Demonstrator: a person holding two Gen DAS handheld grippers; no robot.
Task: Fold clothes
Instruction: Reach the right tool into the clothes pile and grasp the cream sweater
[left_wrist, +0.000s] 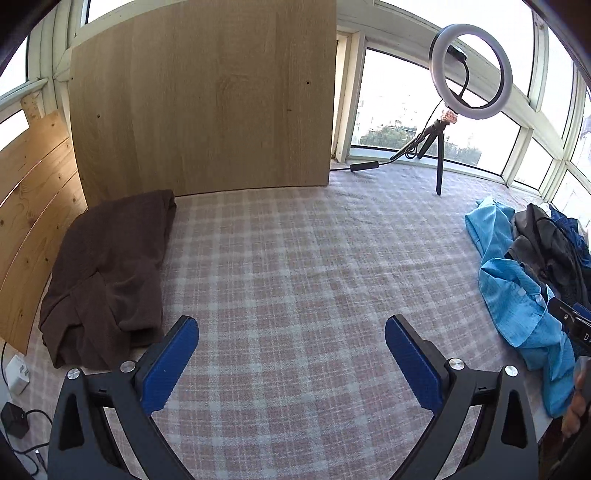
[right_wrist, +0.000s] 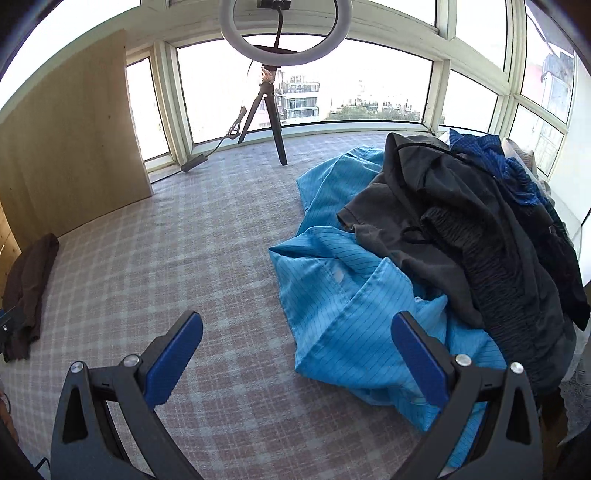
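A folded brown garment (left_wrist: 107, 273) lies at the left of the checked cloth surface (left_wrist: 295, 277), close to my left gripper's (left_wrist: 291, 332) left finger. That gripper is open and holds nothing. A light blue striped garment (right_wrist: 343, 302) lies crumpled at the right, under a heap of dark grey clothes (right_wrist: 480, 229) and a dark blue one (right_wrist: 495, 158). My right gripper (right_wrist: 297, 332) is open over the blue garment's near edge, its right finger above the fabric. In the left wrist view the blue garment (left_wrist: 517, 288) shows at the right; in the right wrist view the brown garment (right_wrist: 29, 284) shows at far left.
A ring light on a tripod (left_wrist: 469, 74) stands at the back by the windows, its cable (left_wrist: 365, 166) trailing on the cloth. A large wooden board (left_wrist: 207, 99) leans at the back left, wooden slats (left_wrist: 33, 221) beside it. A white charger (left_wrist: 18, 373) sits low left.
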